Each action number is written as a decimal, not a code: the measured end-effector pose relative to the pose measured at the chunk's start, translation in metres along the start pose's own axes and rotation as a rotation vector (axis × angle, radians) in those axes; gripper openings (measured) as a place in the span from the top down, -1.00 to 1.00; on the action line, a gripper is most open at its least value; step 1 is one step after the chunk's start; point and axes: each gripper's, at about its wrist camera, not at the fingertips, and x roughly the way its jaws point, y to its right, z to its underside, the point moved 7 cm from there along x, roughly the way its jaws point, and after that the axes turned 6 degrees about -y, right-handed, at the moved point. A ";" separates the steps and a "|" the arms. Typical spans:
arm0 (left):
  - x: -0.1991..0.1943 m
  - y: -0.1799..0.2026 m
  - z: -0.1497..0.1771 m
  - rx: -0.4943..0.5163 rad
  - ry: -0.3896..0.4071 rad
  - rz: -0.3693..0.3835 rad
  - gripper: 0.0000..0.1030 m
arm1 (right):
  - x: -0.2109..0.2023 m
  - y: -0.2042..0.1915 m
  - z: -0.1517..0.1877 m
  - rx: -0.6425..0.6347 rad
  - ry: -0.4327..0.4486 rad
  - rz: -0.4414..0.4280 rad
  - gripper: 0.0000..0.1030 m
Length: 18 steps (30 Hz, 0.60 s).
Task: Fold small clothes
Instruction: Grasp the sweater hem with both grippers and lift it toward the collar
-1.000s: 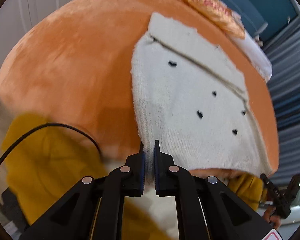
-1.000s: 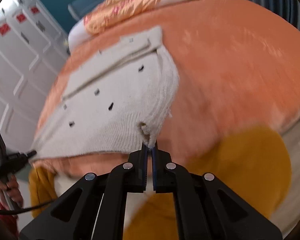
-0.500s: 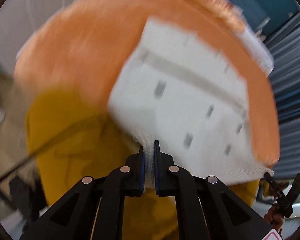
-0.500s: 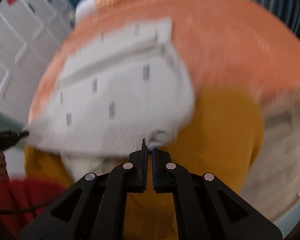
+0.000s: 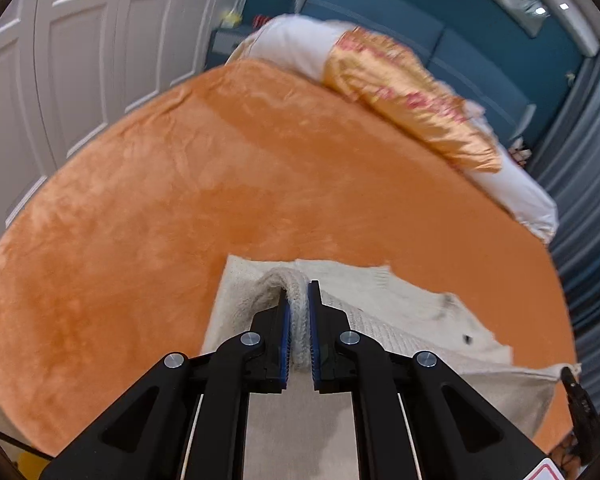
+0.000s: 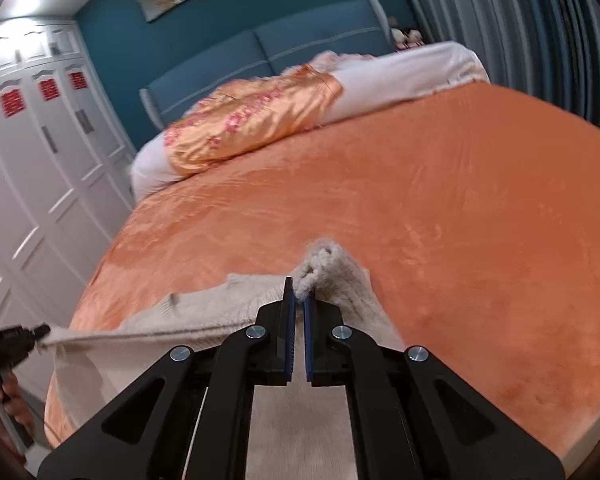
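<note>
Left tongs [image 5: 298, 312] and right tongs [image 6: 299, 300] each pinch a bunched corner of the cream knit garment [image 5: 400, 320] on the orange bed [image 5: 220, 184], pillows at twelve o'clock.

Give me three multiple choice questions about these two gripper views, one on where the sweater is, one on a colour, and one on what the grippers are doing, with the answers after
1. Where does the cream knit sweater lie?
A. On the near part of the orange bed cover
B. On the pillows by the headboard
C. On the floor

2. What colour is the headboard?
A. White
B. Teal blue
C. Orange

3. What state are the two grippers in?
A. Both open, clear of the sweater
B. Only the left is shut on it
C. Both shut on the sweater's edge

Answers:
1 A: the knit rests on the cover near the cameras, far from the pillows.
2 B: the padded panels behind the pillows are teal.
3 C: the left gripper and the right gripper each have folded knit pinched between their pads.
</note>
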 end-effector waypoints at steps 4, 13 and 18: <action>0.045 -0.009 -0.006 -0.034 -0.046 -0.044 0.88 | 0.039 0.004 -0.002 0.038 -0.035 0.022 0.95; 0.110 -0.023 -0.009 -0.052 -0.124 -0.123 0.87 | 0.102 0.017 0.010 0.075 -0.118 0.085 0.95; 0.130 -0.025 -0.007 -0.036 -0.139 -0.163 0.83 | 0.126 0.027 0.018 0.088 -0.161 0.111 0.94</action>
